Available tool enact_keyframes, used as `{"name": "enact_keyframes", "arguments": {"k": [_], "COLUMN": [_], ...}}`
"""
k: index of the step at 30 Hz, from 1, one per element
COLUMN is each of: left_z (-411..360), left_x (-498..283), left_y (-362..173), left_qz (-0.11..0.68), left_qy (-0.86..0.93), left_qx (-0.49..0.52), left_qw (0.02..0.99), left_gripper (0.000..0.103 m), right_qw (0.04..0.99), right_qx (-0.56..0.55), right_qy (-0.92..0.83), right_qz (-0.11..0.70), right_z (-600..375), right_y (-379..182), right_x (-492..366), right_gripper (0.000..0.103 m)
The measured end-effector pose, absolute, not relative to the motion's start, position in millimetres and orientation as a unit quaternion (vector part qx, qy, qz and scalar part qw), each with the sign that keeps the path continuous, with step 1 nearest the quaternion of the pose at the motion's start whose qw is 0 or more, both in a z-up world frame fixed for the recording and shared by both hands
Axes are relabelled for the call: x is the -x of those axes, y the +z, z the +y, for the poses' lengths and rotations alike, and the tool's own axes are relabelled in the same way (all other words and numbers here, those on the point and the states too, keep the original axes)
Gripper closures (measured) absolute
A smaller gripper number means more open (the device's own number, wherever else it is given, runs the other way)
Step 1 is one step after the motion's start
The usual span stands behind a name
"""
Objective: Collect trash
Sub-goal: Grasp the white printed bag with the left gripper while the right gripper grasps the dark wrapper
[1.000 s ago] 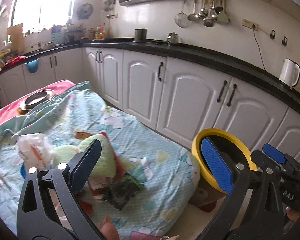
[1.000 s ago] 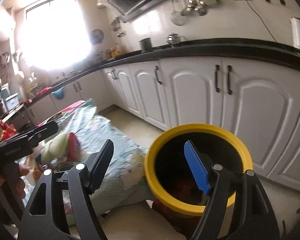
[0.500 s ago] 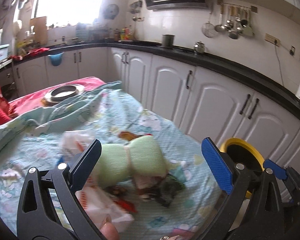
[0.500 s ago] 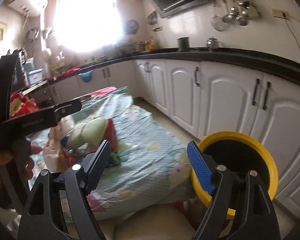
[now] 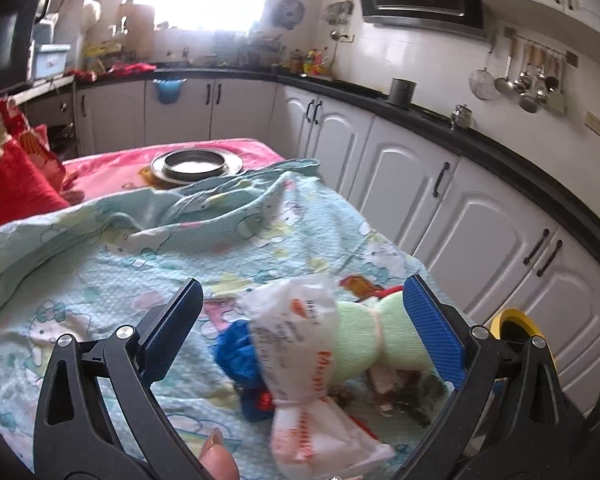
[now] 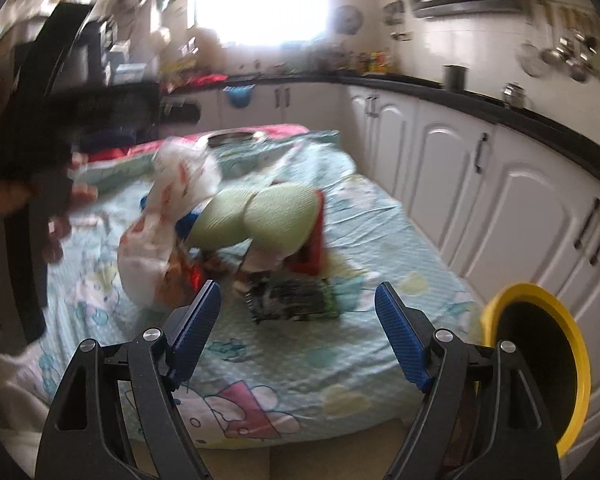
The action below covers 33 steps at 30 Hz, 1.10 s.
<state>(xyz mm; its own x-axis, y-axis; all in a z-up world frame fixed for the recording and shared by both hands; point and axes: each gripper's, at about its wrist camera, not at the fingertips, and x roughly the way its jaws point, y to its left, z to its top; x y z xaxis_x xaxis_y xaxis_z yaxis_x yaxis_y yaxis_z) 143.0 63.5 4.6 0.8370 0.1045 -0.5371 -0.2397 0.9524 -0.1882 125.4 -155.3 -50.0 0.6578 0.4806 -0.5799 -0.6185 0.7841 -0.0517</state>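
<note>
A heap of trash lies on the pale blue cartoon-print sheet [image 5: 100, 280]. It holds a white plastic bag with red print [image 5: 300, 344], a crumpled blue piece [image 5: 236, 356] and a pale green netted bundle [image 5: 364, 344]. My left gripper [image 5: 302, 284] is open just above the bag, touching nothing. In the right wrist view, a dark green wrapper [image 6: 296, 300] lies just ahead of my open right gripper [image 6: 297, 288], with the white bag [image 6: 172, 184] and green bundle [image 6: 260, 212] behind it. The yellow-rimmed bin [image 6: 540, 320] stands on the floor at the right.
A metal plate [image 5: 196, 166] rests on pink cloth at the far end, with a red cushion [image 5: 8, 176] to its left. White cabinets [image 5: 480, 220] under a black countertop run along the right. The left gripper's dark body [image 6: 60, 120] shows blurred, held by a hand.
Both views have swung left, away from the yellow bin and toward the trash heap, which is now nearer and centred. The bin has slid to the right edge. Both grippers remain open.
</note>
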Motion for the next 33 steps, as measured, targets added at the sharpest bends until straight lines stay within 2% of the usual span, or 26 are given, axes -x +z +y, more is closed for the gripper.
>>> {"name": "enact_keyframes", "arguments": {"k": [4, 7, 10, 13, 15, 17, 18, 26, 33], "left_z": [74.0, 75.3, 73.0, 70.0, 69.9, 71.1, 71.6, 78.1, 87.3], "left_x": [-146.3, -150.8, -155.7, -158.9, -160.8, -162.7, -163.0, -155.5, -146.1], "left_y": [-1.3, -8.0, -14.7, -18.8, -20.8, -23.6, -24.5, -20.2, -4.3], "left_qz": [0.282, 0.300, 0.315, 0.323, 0.328, 0.336, 0.338, 0.333, 0.316], "left_qy": [0.086, 0.073, 0.067, 0.066, 0.066, 0.067, 0.066, 0.056, 0.036], "left_qx": [0.134, 0.134, 0.127, 0.120, 0.117, 0.119, 0.121, 0.140, 0.175], "left_qw": [0.946, 0.942, 0.938, 0.936, 0.935, 0.932, 0.931, 0.931, 0.932], "left_gripper": [0.011, 0.012, 0.018, 0.028, 0.036, 0.046, 0.056, 0.076, 0.079], "right_qw": [0.890, 0.887, 0.885, 0.883, 0.880, 0.881, 0.881, 0.885, 0.884], "right_qx": [0.174, 0.192, 0.206, 0.211, 0.211, 0.207, 0.203, 0.133, 0.083], "right_qy": [0.307, 0.303, 0.296, 0.294, 0.298, 0.302, 0.304, 0.319, 0.326], "right_qz": [0.287, 0.291, 0.296, 0.299, 0.304, 0.301, 0.299, 0.313, 0.324], "right_z": [-135.1, -126.4, -119.4, -116.0, -114.8, -116.2, -117.6, -136.8, -152.8], "right_y": [-67.0, -76.0, -83.8, -89.6, -91.9, -92.0, -90.9, -76.7, -66.0], "right_x": [-126.3, -129.7, -134.5, -139.6, -142.2, -141.6, -141.6, -144.4, -146.6], "right_gripper": [0.029, 0.036, 0.042, 0.056, 0.076, 0.079, 0.082, 0.089, 0.090]}}
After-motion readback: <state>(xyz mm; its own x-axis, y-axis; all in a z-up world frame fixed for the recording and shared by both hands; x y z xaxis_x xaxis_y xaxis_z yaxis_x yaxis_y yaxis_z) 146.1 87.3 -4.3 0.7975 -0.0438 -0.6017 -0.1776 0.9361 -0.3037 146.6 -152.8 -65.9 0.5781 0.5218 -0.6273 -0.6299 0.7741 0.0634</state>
